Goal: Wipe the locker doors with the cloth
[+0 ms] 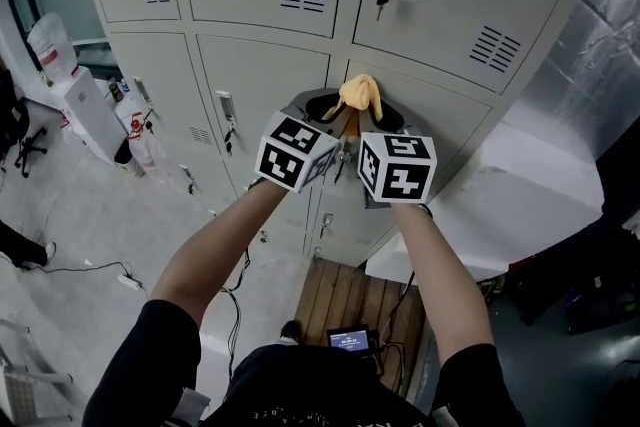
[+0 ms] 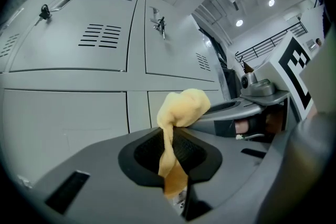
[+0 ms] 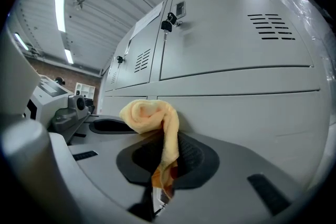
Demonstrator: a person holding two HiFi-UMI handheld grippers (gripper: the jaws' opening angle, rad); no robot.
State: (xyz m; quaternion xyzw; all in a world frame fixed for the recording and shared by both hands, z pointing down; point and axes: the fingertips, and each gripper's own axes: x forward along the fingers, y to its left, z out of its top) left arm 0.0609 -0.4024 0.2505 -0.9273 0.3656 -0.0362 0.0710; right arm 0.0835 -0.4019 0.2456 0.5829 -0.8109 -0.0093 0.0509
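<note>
Yellow cloth sits bunched at centre frame, before a grey locker door, with the left gripper and right gripper side by side. Left gripper view: jaws pinch the cloth's hanging tail, centre-bottom. Right gripper view: jaws clamp the same cloth.

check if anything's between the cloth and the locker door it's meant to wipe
Nothing visible is. The cloth, shut in both the left hand-held gripper and the right hand-held gripper, bunches close in front of the bare locker door.
</note>
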